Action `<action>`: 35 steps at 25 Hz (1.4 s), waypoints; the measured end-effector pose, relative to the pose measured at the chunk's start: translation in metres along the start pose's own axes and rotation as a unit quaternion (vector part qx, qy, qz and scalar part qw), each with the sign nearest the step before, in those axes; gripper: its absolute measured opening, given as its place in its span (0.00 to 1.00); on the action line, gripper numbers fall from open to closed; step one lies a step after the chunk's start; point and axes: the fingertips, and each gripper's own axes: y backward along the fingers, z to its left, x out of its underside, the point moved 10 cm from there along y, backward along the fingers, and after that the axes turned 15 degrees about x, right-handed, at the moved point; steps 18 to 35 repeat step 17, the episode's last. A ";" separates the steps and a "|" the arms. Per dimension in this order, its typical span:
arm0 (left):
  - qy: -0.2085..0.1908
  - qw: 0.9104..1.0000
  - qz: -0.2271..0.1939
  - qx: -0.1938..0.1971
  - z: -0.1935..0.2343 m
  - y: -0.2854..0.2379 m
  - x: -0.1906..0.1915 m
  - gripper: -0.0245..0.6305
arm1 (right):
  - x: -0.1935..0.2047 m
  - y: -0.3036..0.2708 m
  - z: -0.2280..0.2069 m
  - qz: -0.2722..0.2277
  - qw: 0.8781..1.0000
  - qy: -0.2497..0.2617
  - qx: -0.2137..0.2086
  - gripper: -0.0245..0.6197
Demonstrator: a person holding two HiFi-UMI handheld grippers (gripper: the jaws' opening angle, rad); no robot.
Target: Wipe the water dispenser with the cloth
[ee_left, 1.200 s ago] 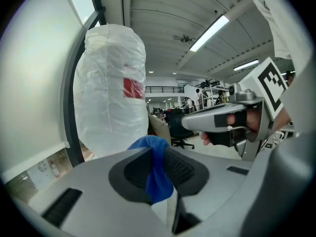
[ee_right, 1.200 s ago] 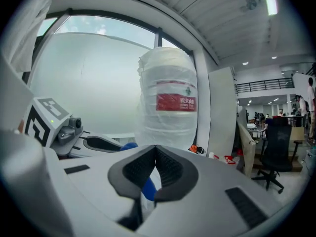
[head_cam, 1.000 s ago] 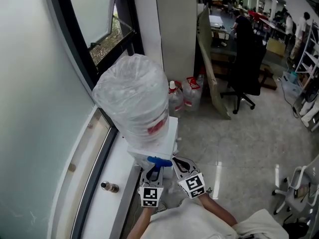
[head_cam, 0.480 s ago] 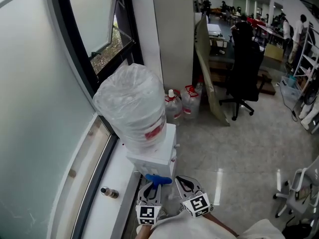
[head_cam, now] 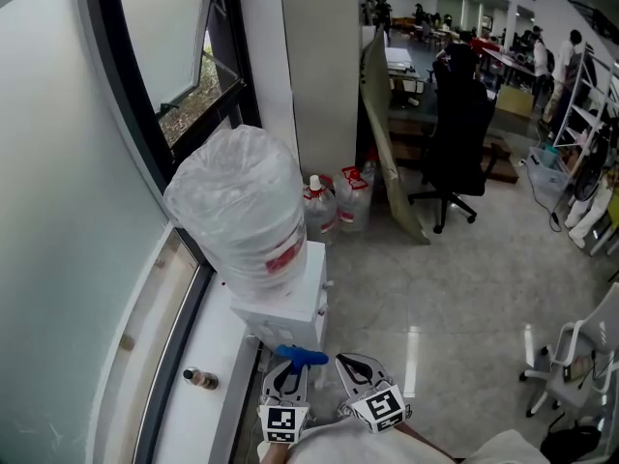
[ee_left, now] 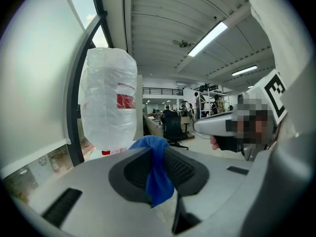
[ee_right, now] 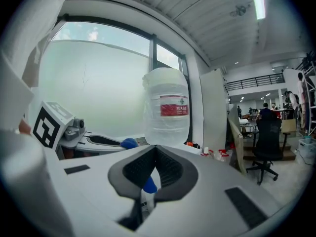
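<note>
In the head view, the boxy white water dispenser point(head_cam: 285, 303) stands by the window, its rounded bottle point(head_cam: 237, 201) wrapped in crinkled clear plastic. Near its front, the left gripper point(head_cam: 288, 367) carries a blue cloth point(head_cam: 302, 357), with the right gripper point(head_cam: 356, 367) just beside it.

In the left gripper view, ribbed black pads pinch the soft, folded cloth.

In the right gripper view, the ribbed pads meet at their tips and hold nothing.

Black office chair point(head_cam: 455, 124) beside leaning board point(head_cam: 385, 153); perhaps a small bottle point(head_cam: 200, 379) on sill point(head_cam: 198, 428).
</note>
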 end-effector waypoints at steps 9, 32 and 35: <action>0.000 1.000 -0.007 0.013 0.005 -0.010 0.001 0.16 | -0.002 -0.008 0.000 -0.003 1.000 0.007 0.005 0.06; 0.005 1.000 -0.016 0.013 0.009 -0.007 0.001 0.16 | -0.003 -0.011 0.002 -0.004 1.000 0.010 0.006 0.06; 0.005 1.000 -0.016 0.013 0.009 -0.007 0.001 0.16 | -0.003 -0.011 0.002 -0.004 1.000 0.010 0.006 0.06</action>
